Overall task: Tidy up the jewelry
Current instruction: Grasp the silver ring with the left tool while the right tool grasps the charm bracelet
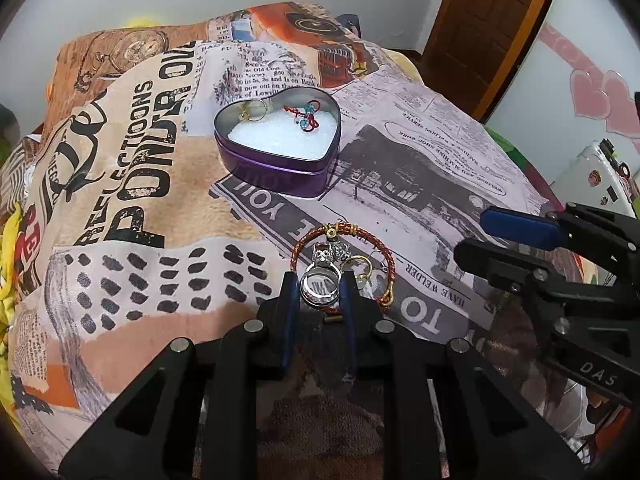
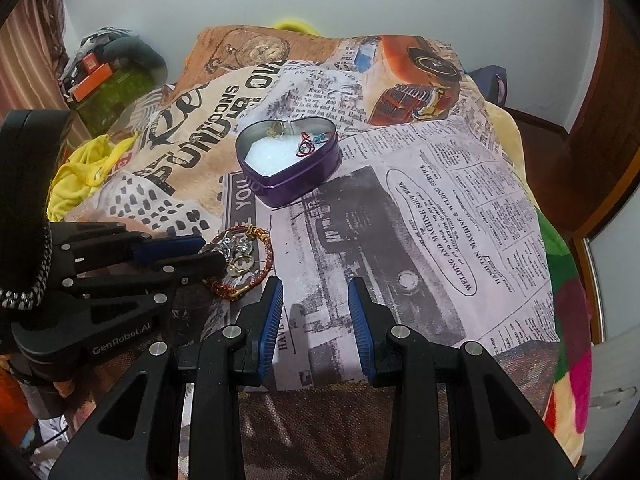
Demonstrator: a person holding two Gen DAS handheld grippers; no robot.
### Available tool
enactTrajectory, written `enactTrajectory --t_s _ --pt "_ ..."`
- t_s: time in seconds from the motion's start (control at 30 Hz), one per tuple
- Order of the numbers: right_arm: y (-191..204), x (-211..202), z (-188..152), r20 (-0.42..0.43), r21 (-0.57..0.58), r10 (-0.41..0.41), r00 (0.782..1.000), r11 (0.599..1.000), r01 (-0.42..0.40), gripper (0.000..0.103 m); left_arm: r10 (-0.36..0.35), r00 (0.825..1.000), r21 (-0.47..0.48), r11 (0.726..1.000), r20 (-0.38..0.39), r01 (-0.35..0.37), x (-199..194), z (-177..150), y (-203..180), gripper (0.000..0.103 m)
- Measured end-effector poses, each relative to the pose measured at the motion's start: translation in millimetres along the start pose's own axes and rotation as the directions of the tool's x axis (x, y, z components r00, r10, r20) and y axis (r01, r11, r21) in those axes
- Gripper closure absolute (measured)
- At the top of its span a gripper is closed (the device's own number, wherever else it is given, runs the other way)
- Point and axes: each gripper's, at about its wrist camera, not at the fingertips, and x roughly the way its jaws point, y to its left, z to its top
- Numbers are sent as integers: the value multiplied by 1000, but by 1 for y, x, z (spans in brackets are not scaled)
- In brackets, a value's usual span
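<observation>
Left wrist view: the left gripper (image 1: 320,286) fingers clasp a silver ring (image 1: 320,287) inside a red-gold bracelet (image 1: 344,268) on the bed blanket (image 1: 120,280); a heart tin (image 1: 280,168) sits beyond.
Right wrist view: the right gripper (image 2: 316,300) fingers stand apart, empty, over the blanket

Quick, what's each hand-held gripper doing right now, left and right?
Left hand-held gripper: closed on the silver ring, which lies inside the red braided bracelet.
Right hand-held gripper: open, holding nothing.
</observation>
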Motion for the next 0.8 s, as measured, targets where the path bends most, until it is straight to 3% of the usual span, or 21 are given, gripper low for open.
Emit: enactTrajectory --t_s 0.43,0.8 --pt "31 13 17 -2 -56 41 999 998 -41 72 32 995 -58 998 95 -26 -38 -8 36 83" --pt "60 35 29 -14 -136 57 998 989 -59 74 13 994 -109 994 106 -1 -33 -21 62 83"
